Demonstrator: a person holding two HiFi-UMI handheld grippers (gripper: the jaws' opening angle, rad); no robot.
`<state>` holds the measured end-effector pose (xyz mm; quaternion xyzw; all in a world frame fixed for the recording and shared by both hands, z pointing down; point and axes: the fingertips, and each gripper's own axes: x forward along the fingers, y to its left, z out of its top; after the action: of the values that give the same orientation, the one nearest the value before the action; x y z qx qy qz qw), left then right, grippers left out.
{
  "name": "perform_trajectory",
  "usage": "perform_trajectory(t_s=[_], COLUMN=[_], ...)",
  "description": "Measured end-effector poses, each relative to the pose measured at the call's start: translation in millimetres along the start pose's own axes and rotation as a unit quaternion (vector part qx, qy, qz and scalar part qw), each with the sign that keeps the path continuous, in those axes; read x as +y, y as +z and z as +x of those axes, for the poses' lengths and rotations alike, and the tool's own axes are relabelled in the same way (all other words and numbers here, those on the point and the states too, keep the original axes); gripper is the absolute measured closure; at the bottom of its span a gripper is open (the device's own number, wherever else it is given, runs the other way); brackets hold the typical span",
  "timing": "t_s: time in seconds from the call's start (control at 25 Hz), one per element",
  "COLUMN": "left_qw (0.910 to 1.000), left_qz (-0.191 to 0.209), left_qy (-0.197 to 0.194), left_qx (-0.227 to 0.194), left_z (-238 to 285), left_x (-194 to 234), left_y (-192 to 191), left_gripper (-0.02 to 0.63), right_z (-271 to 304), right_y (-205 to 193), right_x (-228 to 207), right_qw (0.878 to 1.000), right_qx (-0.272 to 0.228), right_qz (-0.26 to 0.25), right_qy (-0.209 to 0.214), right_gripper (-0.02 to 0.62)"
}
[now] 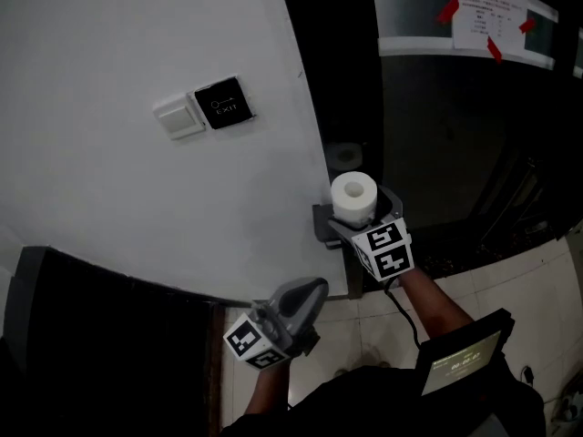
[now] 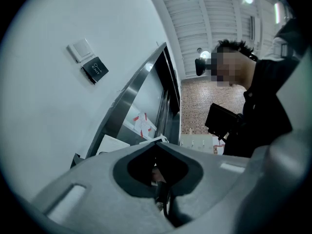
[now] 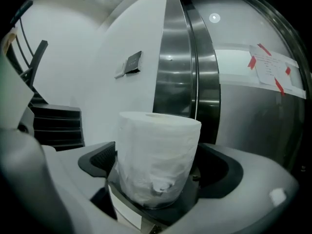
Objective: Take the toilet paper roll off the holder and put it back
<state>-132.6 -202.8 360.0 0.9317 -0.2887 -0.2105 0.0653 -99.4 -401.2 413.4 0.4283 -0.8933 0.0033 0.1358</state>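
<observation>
A white toilet paper roll (image 1: pixel 353 197) (image 3: pixel 158 140) stands upright on a dark holder (image 1: pixel 321 228) (image 3: pixel 146 211) at the edge of the white wall. My right gripper (image 1: pixel 363 215) (image 3: pixel 161 165) reaches around the roll from below, open, one dark pad on each side of it. A narrow gap shows at the right pad (image 3: pixel 228 169). My left gripper (image 1: pixel 312 289) (image 2: pixel 158 141) hangs lower and to the left, near the wall. It is shut and holds nothing, and its tips meet.
A black exit plate (image 1: pixel 223 103) and a white switch (image 1: pixel 178 116) sit on the wall. A steel door frame (image 3: pixel 178 67) and a dark glass door with a taped notice (image 1: pixel 487 12) stand to the right. A second person holding a tablet (image 2: pixel 222 121) stands behind.
</observation>
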Motion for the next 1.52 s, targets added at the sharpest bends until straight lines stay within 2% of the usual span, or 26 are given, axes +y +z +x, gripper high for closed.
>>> perform_trajectory(t_s=[0.16, 0.32, 0.56, 0.68, 0.84, 0.96, 1.12, 1.24, 1.36, 1.52], left_qw=[1.0000, 0.9999, 1.0000, 1.0000, 0.9999, 0.9997, 0.9991, 0.9984, 0.9978, 0.9973], left_qz=[-0.001, -0.003, -0.005, -0.004, -0.006, -0.004, -0.008, -0.011, -0.012, -0.012], left_qy=[0.006, 0.010, 0.005, 0.002, -0.012, -0.023, -0.040, -0.053, -0.063, -0.069], left_qx=[-0.001, -0.001, -0.005, -0.006, -0.006, -0.001, 0.009, 0.016, 0.019, 0.022], left_z=[-4, -8, -5, -2, 7, 15, 26, 35, 40, 39], left_x=[-1, 1, 0, 0, -4, -9, -19, -28, -33, -36], left_y=[-1, -1, 0, 2, 0, -3, -9, -13, -16, -18], left_gripper=[0.606, 0.606, 0.606, 0.606, 0.606, 0.606, 0.606, 0.606, 0.606, 0.606], right_z=[4, 2, -25, -50, -97, -123, -143, -160, -170, -173], right_y=[-1, -1, 21, 38, 48, 39, -3, -20, -27, -33], right_x=[-8, -8, -9, -2, 1, -7, -29, -39, -40, -36], right_qw=[1.000, 1.000, 0.998, 0.994, 0.975, 0.957, 0.937, 0.913, 0.899, 0.892], right_qx=[0.008, 0.009, -0.063, -0.099, -0.152, -0.173, -0.164, -0.172, -0.176, -0.179], right_qz=[0.004, 0.000, 0.017, 0.044, 0.135, 0.201, 0.287, 0.355, 0.387, 0.401], right_qy=[-0.017, -0.014, -0.001, 0.032, 0.089, 0.117, 0.108, 0.105, 0.106, 0.108], right_gripper=[0.080, 0.133, 0.141, 0.141, 0.141, 0.141, 0.141, 0.141, 0.141, 0.141])
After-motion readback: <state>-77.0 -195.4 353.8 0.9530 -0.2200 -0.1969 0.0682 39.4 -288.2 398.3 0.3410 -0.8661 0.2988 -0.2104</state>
